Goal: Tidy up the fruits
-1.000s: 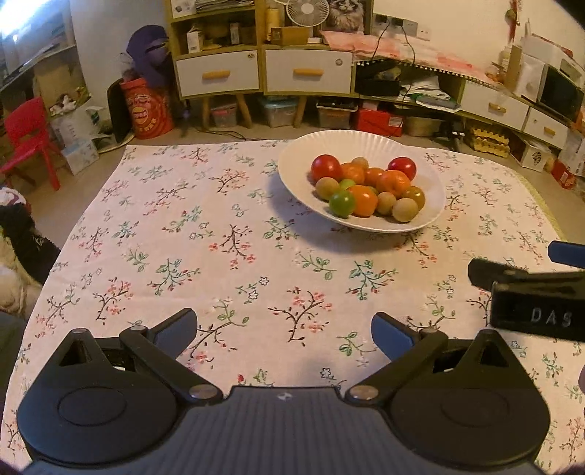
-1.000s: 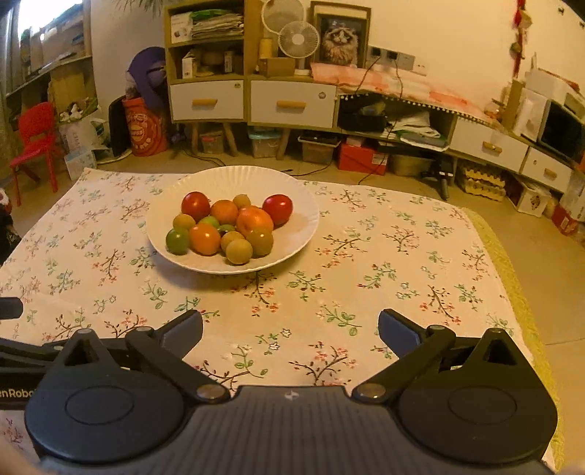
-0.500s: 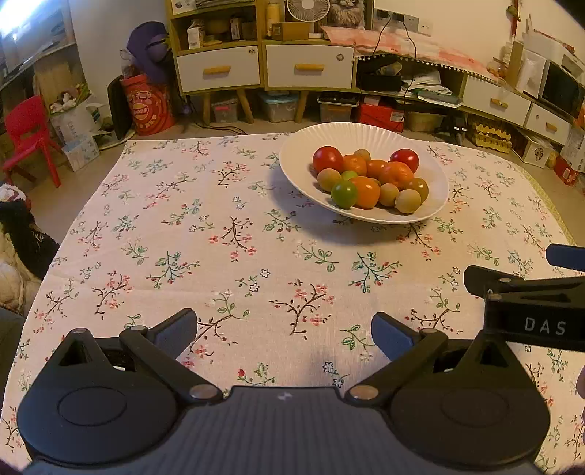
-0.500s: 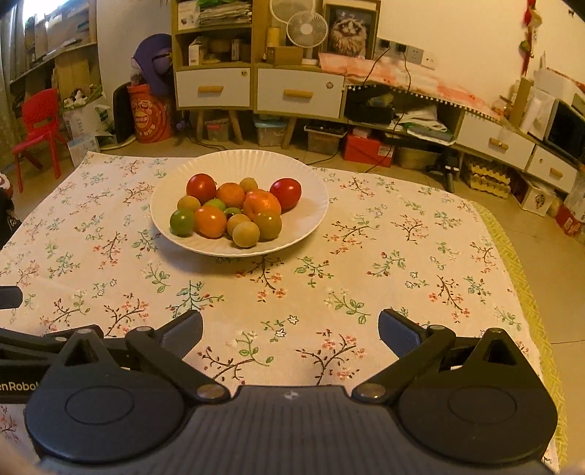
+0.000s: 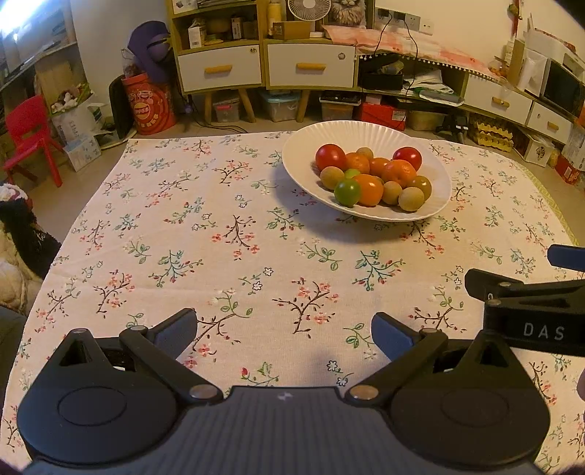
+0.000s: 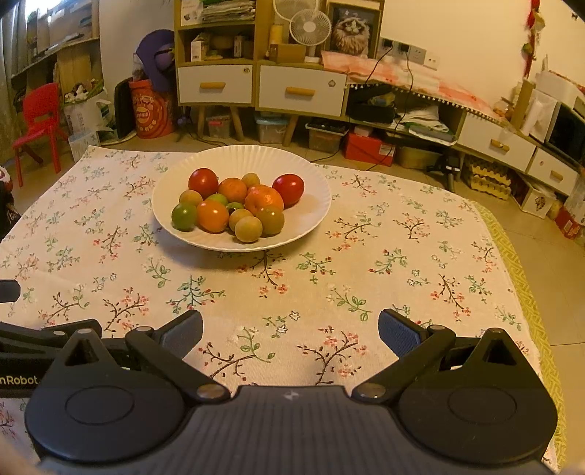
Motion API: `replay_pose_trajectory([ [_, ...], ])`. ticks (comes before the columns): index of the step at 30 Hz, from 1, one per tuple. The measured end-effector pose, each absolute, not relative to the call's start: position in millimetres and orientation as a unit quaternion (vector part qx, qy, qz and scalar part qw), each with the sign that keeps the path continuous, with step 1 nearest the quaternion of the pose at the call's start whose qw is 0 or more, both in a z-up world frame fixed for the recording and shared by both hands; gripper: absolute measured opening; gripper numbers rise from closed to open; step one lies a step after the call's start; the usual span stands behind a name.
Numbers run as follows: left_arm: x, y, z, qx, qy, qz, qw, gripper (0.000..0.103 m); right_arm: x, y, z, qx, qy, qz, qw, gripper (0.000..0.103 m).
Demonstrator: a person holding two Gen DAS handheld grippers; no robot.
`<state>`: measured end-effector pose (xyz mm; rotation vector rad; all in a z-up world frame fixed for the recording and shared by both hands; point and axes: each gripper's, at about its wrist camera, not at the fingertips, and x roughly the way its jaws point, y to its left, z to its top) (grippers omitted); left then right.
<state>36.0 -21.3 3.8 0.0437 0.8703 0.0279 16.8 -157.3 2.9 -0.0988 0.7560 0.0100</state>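
The left gripper (image 5: 283, 334) is at 6 o'clock in its own view, jaws spread wide, nothing between the blue pads (image 5: 389, 336), above the floral cloth (image 5: 219, 234). The right gripper (image 6: 290, 330) is at 6 o'clock in its own view, jaws equally wide and empty. Each tool shows in the other's view: the right gripper's black body enters the left view at 3 o'clock, and the left gripper's body enters the right view at 9 o'clock, so the two sit side by side at the near edge of the table. Both are well apart from the fruit. Further out, a white plate (image 5: 303, 153) rests on the cloth, at 1 o'clock in the left view and 11 o'clock in the right view (image 6: 314, 215). All fruit lies piled in the plate: two red fruits (image 6: 203, 181) at the far side, orange fruits (image 6: 264, 198) in the middle, a green fruit (image 6: 184, 216) at the near left, and tan fruits (image 6: 248, 229) at the near edge. The pieces touch one another. Beyond the table, at 12 o'clock, stands a cabinet (image 6: 215, 84) with white drawers, a fan (image 6: 309, 27) on top. A red chair (image 6: 38, 120) stands at 10 o'clock on the floor.
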Motion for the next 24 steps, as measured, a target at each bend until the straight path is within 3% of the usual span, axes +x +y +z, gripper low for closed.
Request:
replay_pose_trajectory([
  [24, 36.1, -21.6, 3.7, 0.021, 0.422, 0.014, 0.906, 0.095, 15.1, -159.1, 1.8, -0.051, 0.370, 0.004, 0.928, 0.102],
])
